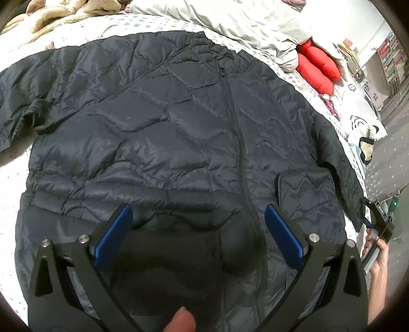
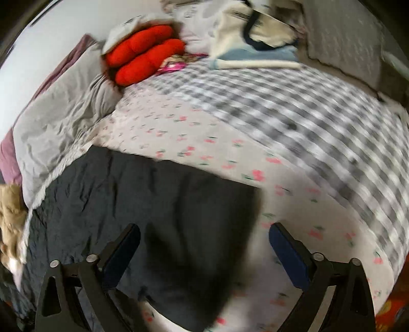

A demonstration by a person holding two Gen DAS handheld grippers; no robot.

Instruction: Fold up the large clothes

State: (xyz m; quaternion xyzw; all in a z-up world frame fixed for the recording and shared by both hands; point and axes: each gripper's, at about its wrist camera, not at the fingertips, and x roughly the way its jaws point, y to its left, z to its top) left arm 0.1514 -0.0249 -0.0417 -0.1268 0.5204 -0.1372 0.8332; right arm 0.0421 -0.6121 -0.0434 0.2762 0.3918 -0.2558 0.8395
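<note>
Black quilted zip-front puffer jacket (image 1: 179,122) spread flat for folding; left gripper (image 1: 198,229) and right gripper (image 2: 204,245) released, sleeve cuff at three o'clock.

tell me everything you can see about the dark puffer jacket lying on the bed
The jacket is dark navy or black, quilted in wavy stitched panels, with a slightly shiny padded shell. It lies spread flat, front up, on the patterned bed sheet, zipper closed down the middle, collar toward the grey duvet. Both sleeves spread outward; a flapped pocket shows near the hem. Nothing grips it: the left gripper hovers open over the hem.
</note>
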